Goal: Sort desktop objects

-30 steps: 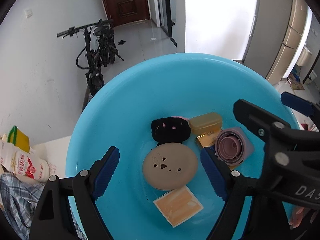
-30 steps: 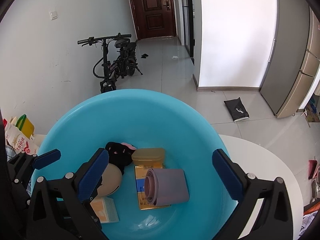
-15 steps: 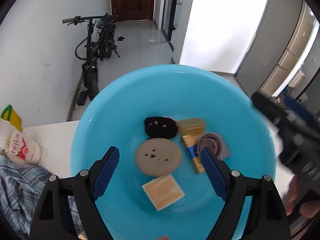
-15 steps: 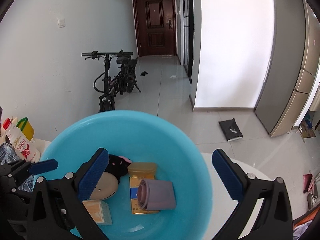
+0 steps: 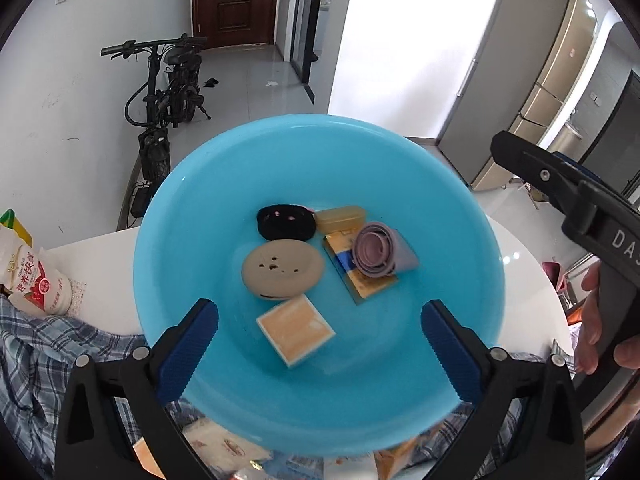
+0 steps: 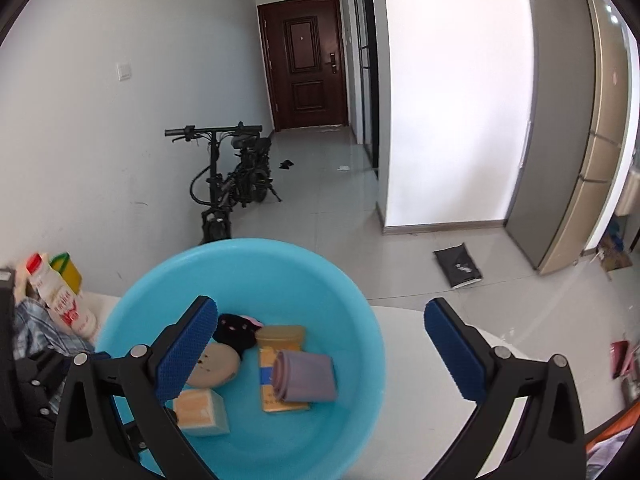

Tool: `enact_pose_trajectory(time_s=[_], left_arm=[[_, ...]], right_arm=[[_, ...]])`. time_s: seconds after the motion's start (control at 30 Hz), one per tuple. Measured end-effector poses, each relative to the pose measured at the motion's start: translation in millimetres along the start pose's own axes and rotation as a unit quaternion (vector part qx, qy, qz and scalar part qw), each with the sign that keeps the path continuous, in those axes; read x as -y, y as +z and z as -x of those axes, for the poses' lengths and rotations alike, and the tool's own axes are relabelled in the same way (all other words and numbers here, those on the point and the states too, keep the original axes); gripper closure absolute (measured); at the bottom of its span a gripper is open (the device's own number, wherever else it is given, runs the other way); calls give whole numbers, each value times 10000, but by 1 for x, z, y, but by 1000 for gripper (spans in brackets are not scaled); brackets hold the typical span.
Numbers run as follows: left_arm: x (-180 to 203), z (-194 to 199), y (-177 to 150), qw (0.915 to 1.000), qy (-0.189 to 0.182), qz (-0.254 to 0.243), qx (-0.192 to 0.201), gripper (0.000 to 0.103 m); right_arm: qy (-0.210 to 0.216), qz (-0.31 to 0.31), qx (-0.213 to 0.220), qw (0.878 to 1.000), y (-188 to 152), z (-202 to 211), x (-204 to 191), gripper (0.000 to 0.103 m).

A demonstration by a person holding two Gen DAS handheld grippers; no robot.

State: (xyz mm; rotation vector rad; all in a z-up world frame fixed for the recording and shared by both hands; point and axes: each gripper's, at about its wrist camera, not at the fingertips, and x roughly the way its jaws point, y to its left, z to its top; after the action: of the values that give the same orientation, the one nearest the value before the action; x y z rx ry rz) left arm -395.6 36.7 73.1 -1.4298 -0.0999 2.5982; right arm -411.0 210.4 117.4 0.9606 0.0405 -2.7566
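The left tool (image 5: pixel 319 350) has just spread wide, empty, backing away from the blue basin (image 5: pixel 176 240); the beige disc (image 5: pixel 282 269) now lies inside, at nine o'clock of the purple roll (image 5: pixel 380 250). Right tool (image 6: pixel 320 354) gapes empty too.

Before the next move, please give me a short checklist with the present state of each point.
1. Left gripper empty, jaws just opened wider: ok.
2. Right gripper open, empty: ok.
3. Basin fully on table: cannot tell.
4. Sorted items inside basin, e.g. purple roll, tan disc, orange box: ok.
5. Loose items left outside, bottle: not ok.
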Motion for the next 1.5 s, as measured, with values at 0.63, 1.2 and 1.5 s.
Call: enact_pose_trajectory(time_s=[0.63,1.2,1.5], left_arm=[[21,98,-74,9972,563,-92,491,0],[25,121,-153,9983,476,-61,344,0],[32,135,-195,9982,441,-151,375,0]], right_arm=[[103,963,216,9951,-49,105,-24,0],[177,855,-133,9961,-104,134,-32,0],[288,1006,-207,9943,-144,158,-40,0]])
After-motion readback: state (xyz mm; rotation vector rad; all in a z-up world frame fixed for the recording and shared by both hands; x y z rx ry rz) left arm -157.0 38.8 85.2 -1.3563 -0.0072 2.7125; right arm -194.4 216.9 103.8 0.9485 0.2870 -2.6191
